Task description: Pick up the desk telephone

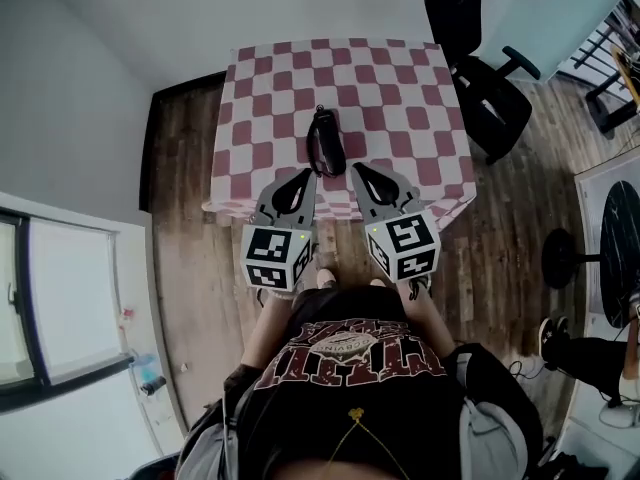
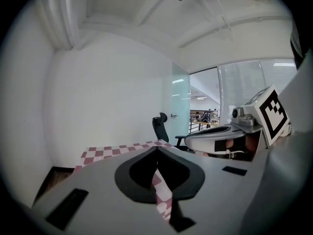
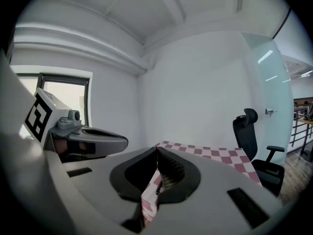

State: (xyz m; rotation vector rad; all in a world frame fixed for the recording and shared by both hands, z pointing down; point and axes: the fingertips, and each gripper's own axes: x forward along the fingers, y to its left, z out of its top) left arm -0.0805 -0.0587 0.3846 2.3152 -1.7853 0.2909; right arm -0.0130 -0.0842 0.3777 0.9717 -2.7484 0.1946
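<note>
The black desk telephone (image 1: 325, 140) lies on the red-and-white checked table (image 1: 400, 88), near its front edge. My left gripper (image 1: 308, 174) and right gripper (image 1: 356, 168) hover side by side just short of it, one on each side, tips pointing toward it. Both are shut with nothing between the jaws. In the left gripper view the shut left gripper (image 2: 157, 149) shows only checked cloth (image 2: 164, 195) through the slit. In the right gripper view the shut right gripper (image 3: 157, 149) shows a dark textured bit of the telephone (image 3: 169, 174) and its coiled cord through the gap.
A black office chair (image 1: 485, 83) stands at the table's far right corner. Wooden floor (image 1: 185, 168) surrounds the table, with a white wall behind and a window (image 1: 50, 308) to the left. Another person's leg and shoe (image 1: 575, 348) are at the right.
</note>
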